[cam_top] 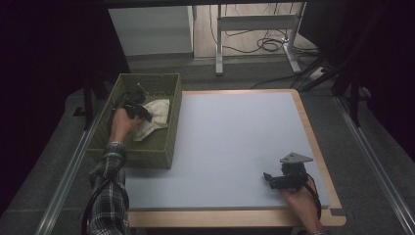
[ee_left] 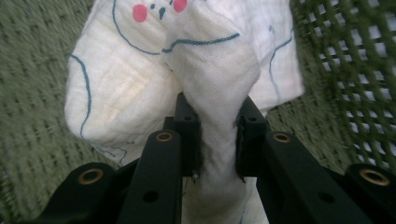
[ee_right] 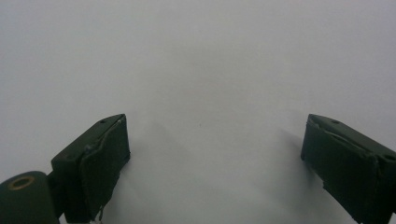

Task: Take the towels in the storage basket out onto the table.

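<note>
A white cloth (cam_top: 155, 116) with blue lines and pink dots lies in the green mesh basket (cam_top: 161, 152) at the table's left. My left gripper (cam_top: 139, 110) reaches into the basket and is shut on a bunched fold of the cloth (ee_left: 205, 79), which rises between the two black pads (ee_left: 189, 126) in the left gripper view. My right gripper (cam_top: 275, 180) rests near the table's front right corner, held by a hand. Its jaws stand wide apart over bare grey table (ee_right: 210, 84), with nothing between them.
The grey tabletop (cam_top: 230, 142) with a wooden rim spreads between the basket and the right hand. The basket's mesh walls (ee_left: 345, 70) close in around the left gripper. Beyond the table stand desk legs (cam_top: 219, 44) and floor cables (cam_top: 269, 44).
</note>
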Motion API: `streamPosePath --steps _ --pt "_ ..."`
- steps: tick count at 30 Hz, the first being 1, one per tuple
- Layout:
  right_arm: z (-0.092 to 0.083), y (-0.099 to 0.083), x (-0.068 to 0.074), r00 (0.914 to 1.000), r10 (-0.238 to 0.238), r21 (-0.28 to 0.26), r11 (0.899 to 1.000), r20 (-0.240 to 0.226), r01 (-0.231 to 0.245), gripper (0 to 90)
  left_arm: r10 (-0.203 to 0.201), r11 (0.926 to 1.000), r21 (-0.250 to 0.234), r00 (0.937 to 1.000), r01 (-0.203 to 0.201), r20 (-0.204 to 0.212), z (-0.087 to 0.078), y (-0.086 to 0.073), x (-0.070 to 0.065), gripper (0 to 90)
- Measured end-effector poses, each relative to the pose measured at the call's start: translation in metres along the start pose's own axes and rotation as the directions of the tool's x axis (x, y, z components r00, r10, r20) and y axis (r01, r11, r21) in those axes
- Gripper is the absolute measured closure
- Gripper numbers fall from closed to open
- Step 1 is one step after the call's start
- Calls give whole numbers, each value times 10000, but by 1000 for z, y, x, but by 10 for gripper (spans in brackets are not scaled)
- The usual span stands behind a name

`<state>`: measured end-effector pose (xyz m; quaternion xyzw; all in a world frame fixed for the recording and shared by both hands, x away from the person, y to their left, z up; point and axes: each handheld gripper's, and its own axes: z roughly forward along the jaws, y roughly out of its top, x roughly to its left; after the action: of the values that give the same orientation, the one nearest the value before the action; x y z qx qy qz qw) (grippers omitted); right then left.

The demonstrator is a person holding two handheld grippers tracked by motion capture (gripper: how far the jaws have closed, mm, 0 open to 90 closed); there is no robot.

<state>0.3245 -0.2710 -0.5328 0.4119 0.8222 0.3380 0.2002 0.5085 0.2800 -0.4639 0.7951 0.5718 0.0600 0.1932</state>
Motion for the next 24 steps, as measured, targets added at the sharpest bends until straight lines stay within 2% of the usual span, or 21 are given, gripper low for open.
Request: streamPosePath --steps 5,8,17,24 --pt "0 0 0 10000 -8 1 10000 5 8 80 116 9989 -446 9999 -119 -68 -22 -5 -4 752" --pt "0 0 0 10000 -9 4 10000 6 9 81 34 9975 -701 9999 -42 -118 -37 -9 -4 751" --pt "0 0 0 10000 -4 10 10000 7 4 81 132 9903 -1380 9997 -158 -196 -80 -24 -5 748" --pt "0 0 0 10000 -10 11 10000 7 10 81 580 9838 -1698 9983 -579 -47 -102 -28 -20 747"
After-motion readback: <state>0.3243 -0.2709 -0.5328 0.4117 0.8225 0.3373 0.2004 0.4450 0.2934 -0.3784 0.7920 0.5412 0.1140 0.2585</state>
